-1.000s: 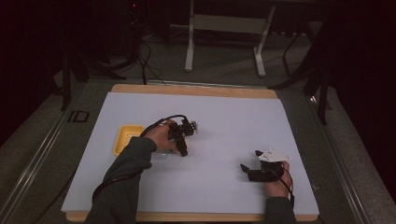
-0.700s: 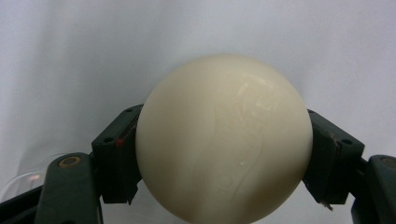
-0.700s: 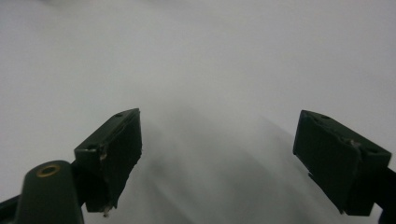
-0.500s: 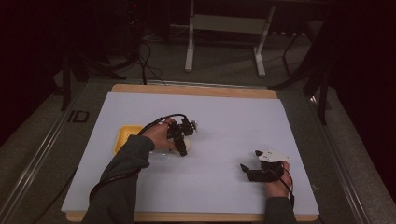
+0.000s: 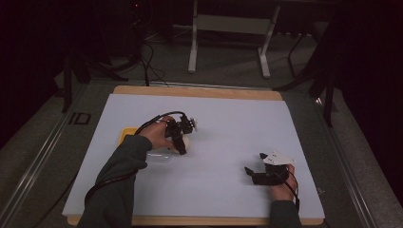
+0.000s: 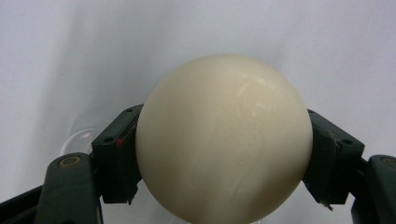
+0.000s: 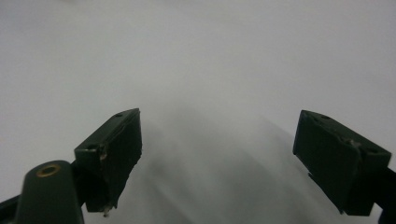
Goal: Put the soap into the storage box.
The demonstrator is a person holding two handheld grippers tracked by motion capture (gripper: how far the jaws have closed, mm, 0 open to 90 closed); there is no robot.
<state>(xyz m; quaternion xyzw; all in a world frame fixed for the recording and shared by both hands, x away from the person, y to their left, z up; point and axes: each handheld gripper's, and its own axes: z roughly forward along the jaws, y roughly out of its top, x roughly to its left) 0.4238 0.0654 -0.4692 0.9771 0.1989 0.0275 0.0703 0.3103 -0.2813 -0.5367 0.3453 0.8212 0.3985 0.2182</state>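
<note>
Yellow tray: far left on the white surface, part hidden behind the left hand.
Left gripper: jaws clamped on both sides of the cream ball, just right of the tray.
Clear dish: touching-close beneath that hand.
Right gripper: well apart, jaws spread wide, nothing between them.

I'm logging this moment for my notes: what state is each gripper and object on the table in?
Left gripper: shut on the cream ball.
Cream round ball: clamped between the left gripper's jaws, over the white table sheet.
Right gripper: open, nothing between its jaws, low over the white sheet.
Yellow flat tray: lying on the sheet, partly hidden by the left hand.
Clear round dish: beside the ball; contents unclear.
</note>
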